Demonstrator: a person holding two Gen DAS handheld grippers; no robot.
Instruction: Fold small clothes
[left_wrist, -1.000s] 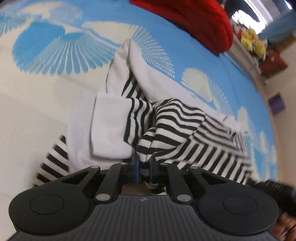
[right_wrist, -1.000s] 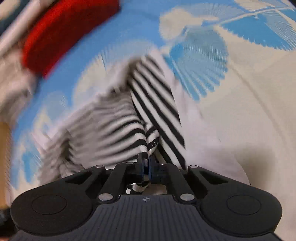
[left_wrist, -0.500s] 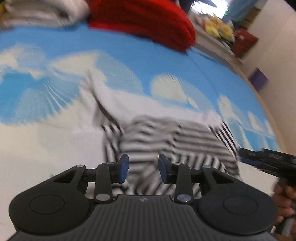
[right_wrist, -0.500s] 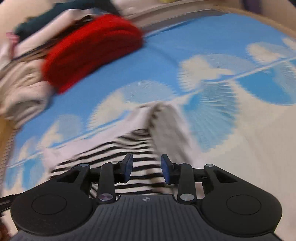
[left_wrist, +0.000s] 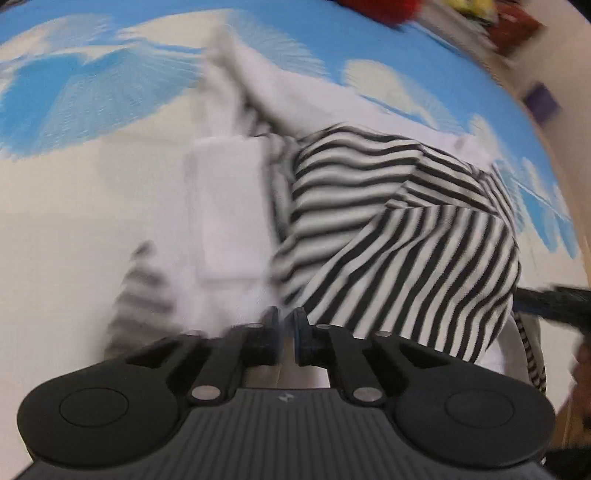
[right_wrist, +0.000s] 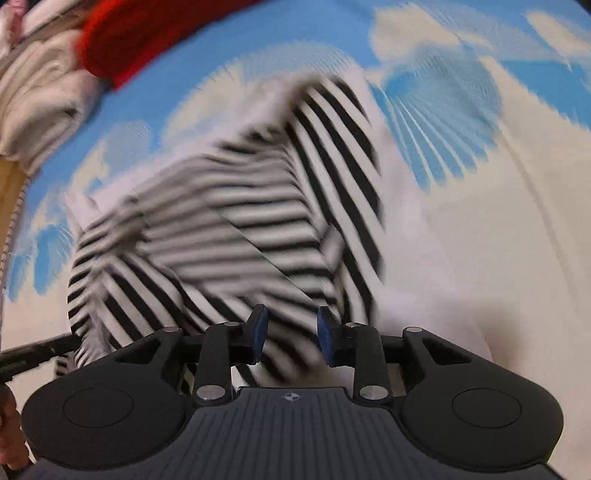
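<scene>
While the striped garment lies bunched, blue-and-cream patterned bedding spreads beneath.

Black-and-white striped top with plain white panels, on a blue-and-cream fan-print bedsheet; beyond the top, a red cushion.

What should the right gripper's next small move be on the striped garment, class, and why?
Probably close the right gripper on the striped garment. Its jaws stand open with cloth between them, while the left gripper looks nearly shut at the garment's near edge, so both would then hold an edge for the next fold.
</scene>
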